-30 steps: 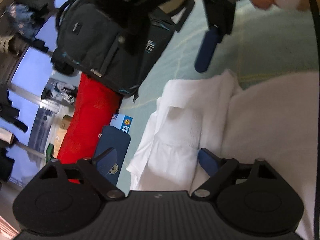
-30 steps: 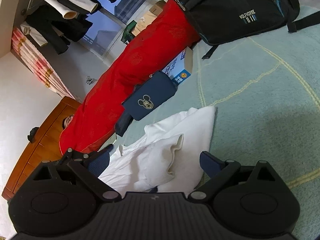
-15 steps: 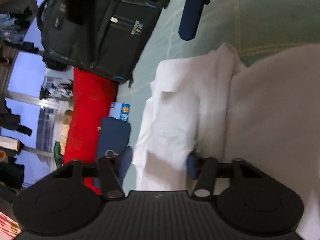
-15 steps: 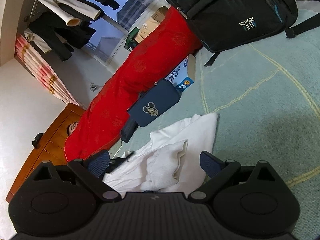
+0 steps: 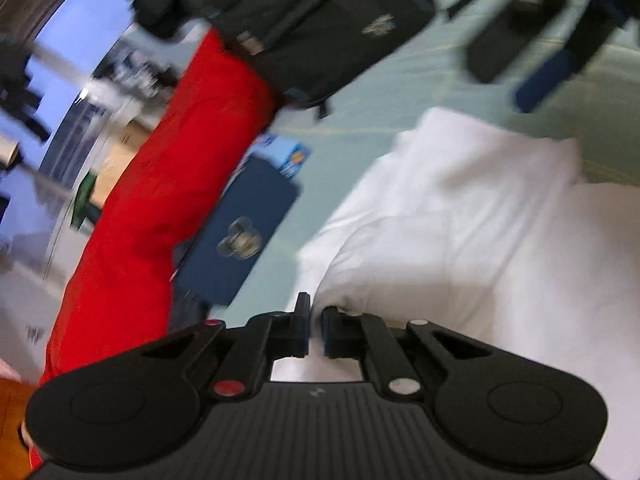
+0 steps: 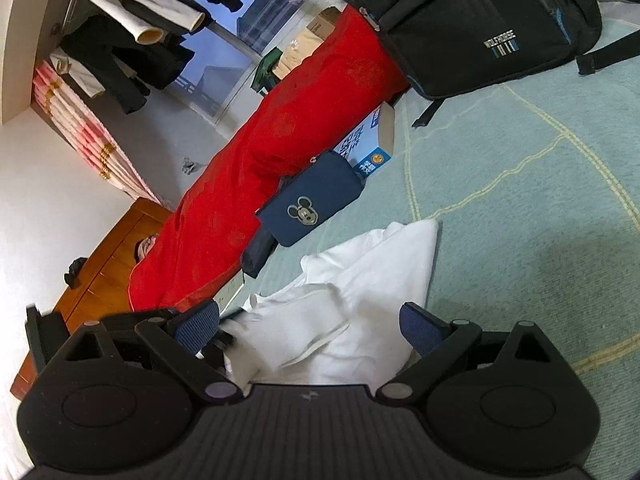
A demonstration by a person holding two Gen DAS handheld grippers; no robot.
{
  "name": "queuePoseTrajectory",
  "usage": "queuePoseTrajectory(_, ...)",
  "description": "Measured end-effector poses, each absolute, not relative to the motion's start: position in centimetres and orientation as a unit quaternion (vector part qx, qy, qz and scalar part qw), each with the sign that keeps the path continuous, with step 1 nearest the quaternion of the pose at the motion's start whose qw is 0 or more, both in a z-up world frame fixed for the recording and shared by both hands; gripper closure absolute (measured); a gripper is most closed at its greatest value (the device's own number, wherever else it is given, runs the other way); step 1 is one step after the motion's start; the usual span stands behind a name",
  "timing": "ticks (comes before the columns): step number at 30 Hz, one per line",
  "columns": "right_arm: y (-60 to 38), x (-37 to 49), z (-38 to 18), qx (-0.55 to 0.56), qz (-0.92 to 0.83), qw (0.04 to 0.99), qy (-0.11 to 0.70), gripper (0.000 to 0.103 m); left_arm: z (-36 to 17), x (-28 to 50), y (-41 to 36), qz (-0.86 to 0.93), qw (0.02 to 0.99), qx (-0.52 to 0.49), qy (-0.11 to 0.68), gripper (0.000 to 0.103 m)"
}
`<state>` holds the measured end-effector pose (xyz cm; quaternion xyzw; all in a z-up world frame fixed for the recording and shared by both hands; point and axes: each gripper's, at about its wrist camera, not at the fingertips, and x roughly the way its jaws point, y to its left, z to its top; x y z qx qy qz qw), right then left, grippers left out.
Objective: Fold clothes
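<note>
Change: since a second ago the left gripper [image 5: 316, 322] has gone from wide apart to nearly closed at the near edge of the shirt [image 5: 460, 216]; its view has swung and blurred, so it is likely mid-motion; the right gripper [image 6: 308, 324] has kept its spread throughout.
Left claw: clenched, jaws almost meeting at 6 o'clock of its view; cloth lies right against them, but whether a fold is pinched between them I cannot tell.
Right claw: released; pads wide at 8 and 4 o'clock, the shirt [image 6: 360, 292] bunched between and beyond them, untouched as far as shows.
Shirt: white, crumpled on the green mat [image 6: 520, 220]; it runs from 6 toward 1 o'clock in the left view.
Why held so: my guess is the left takes an edge to lift or draw it over, while the right waits open to catch the other side.
Surroundings: red bag [image 6: 260, 184] at 10 o'clock, navy pouch [image 6: 308, 200] beside it, backpack [image 6: 480, 28] at 1 o'clock; all apart from the shirt, so the fold has room.
Progress: early; the cloth is not yet flat.
</note>
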<state>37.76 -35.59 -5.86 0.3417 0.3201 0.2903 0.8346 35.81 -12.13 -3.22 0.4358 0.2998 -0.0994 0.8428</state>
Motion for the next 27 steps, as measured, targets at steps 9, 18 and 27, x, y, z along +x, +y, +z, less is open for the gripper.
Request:
queuePoseTrajectory(9, -32.9, 37.2, -5.4, 0.273, 0.340, 0.830, 0.349, 0.003, -0.9, 36.8, -5.5, -0.002, 0.843, 0.441, 0.309, 0.100)
queuePoseTrajectory(18, -32.4, 37.0, -5.7, 0.264, 0.348, 0.826, 0.356, 0.003, 0.3, 36.4, 1.6, 0.092, 0.822, 0.458, 0.327, 0.100)
queuePoseTrajectory(27, -32.0, 37.2, -5.9, 0.258, 0.346, 0.827, 0.360, 0.003, -1.4, 36.9, 7.9, 0.158, 0.787, 0.472, 0.363, 0.100)
